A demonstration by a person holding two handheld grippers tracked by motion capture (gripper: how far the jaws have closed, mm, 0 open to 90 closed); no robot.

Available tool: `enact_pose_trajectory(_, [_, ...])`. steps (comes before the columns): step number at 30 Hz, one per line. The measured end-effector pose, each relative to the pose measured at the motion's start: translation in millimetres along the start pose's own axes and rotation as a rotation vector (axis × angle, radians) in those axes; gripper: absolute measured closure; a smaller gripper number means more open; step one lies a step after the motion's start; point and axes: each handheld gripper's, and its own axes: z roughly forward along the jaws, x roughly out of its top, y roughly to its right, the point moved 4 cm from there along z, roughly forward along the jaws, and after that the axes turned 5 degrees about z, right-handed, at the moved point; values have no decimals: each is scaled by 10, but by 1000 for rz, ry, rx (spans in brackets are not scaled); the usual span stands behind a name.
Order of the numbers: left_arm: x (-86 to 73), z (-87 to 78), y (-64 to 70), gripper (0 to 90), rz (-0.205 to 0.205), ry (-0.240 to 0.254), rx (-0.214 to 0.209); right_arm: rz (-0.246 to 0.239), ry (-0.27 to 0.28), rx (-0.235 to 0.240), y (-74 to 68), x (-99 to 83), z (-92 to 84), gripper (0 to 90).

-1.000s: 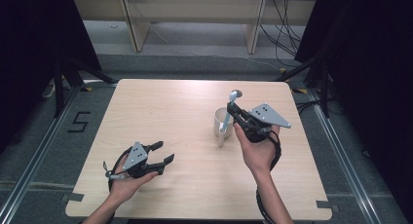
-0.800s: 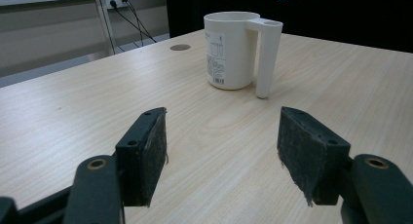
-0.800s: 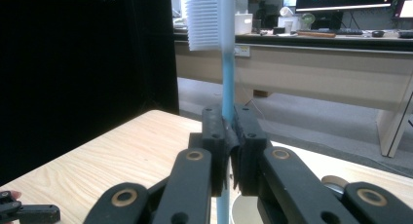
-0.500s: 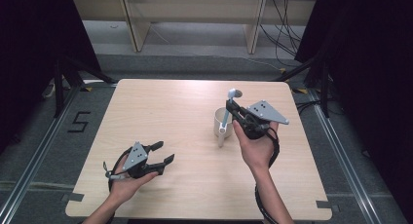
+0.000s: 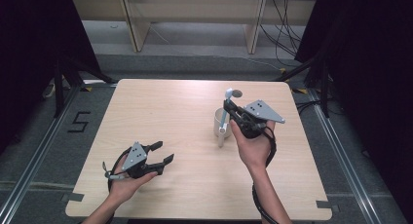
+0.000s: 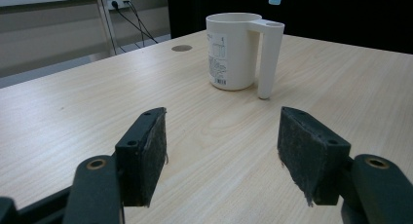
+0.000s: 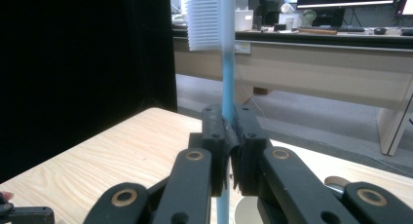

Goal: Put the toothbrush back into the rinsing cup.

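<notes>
Standing empty, white mug below clamped toothbrush in right gripper.

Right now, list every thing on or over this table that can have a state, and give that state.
Mug: upright on the table, handle on its near side, inside hidden.
Toothbrush: upright, bristles up, clamped by its handle, lower end over the mug.
Right gripper: shut on the toothbrush, held above the mug.
Left gripper: open, nothing between its pads, low over the table.
</notes>
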Motion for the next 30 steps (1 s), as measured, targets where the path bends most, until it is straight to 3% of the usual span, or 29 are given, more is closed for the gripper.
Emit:
enact_pose_trajectory(9, [-5, 7, 8, 346, 1, -4, -3, -12, -9, -9, 32, -30, 4, 861])
enact_pose_trajectory(12, [-7, 10, 14, 346, 2, -5, -6, 5, -16, -3, 33, -53, 6, 861])
enact_pose_trajectory(13, [-7, 9, 14, 346, 2, -5, -5, -24, -9, -11, 55, -51, 6, 861])
enact_pose_trajectory(15, [-5, 9, 12, 345, 0, -4, -5, 5, -19, -1, 41, -71, 12, 861])
enact_pose_trajectory(23, [-5, 26, 19, 343, -4, 11, -11, 9, -31, -14, 63, -110, 23, 861])
enact_pose_trajectory(26, [-7, 31, 23, 342, -10, 11, -13, -10, -44, -19, 92, -147, 49, 861])
enact_pose_trajectory(30, [-8, 30, 35, 341, -6, -2, -13, 5, -54, -10, 89, -186, 85, 861])
